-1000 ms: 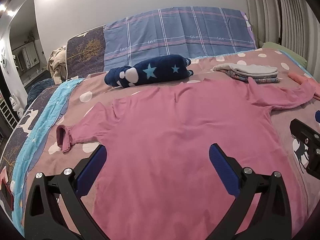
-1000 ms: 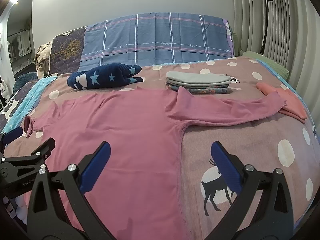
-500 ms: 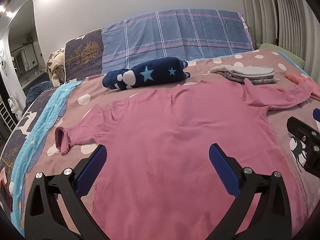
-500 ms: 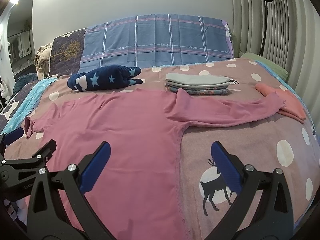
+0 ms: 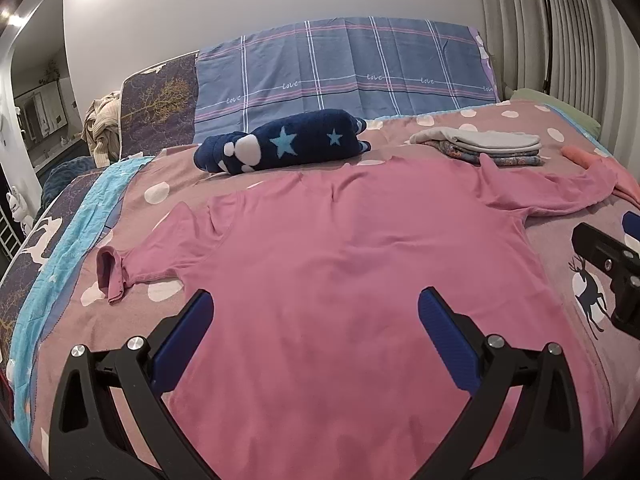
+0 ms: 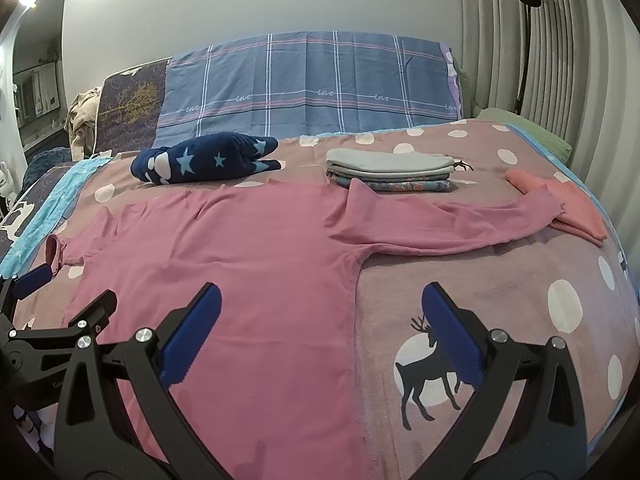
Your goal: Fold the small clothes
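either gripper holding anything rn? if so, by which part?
Nothing held. Left gripper and right gripper are both open and empty above the pink shirt, which lies flat on the bed.

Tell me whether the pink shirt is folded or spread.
Spread. The pink shirt lies flat on the bed, both sleeves stretched outward, no fold made yet.

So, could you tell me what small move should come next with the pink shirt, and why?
Probably bring the right gripper forward to the long sleeve, which lies stretched out sideways toward the folded stack. The pink shirt lies flat and unfolded, and both grippers are open and empty, so folding that sleeve inward seems first.
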Demonstrator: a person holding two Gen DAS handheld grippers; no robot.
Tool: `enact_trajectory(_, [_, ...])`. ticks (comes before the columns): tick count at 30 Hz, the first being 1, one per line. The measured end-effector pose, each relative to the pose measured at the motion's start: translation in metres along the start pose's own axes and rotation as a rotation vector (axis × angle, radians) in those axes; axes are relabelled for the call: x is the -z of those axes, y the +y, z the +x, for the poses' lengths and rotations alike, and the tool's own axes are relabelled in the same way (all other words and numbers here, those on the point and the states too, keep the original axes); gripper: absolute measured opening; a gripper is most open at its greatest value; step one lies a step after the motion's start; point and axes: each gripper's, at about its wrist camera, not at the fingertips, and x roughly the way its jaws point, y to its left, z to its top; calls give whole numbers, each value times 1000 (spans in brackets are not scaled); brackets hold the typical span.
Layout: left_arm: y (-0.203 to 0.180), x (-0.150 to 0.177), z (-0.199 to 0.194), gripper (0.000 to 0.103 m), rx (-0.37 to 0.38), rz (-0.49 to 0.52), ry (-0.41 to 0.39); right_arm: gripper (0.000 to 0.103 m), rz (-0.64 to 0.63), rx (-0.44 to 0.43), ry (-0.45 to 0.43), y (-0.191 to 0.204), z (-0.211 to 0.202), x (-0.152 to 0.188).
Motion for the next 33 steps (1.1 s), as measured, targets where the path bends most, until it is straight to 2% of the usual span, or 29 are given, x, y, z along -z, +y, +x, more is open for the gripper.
enact_trajectory(10, [-3,3,-1,102,-3,22,-4,101,0,3,-1,0,0,0])
enact_trajectory(33, [0,5,2,102,14,5,-7,101,-5,15,20,-1,4,1])
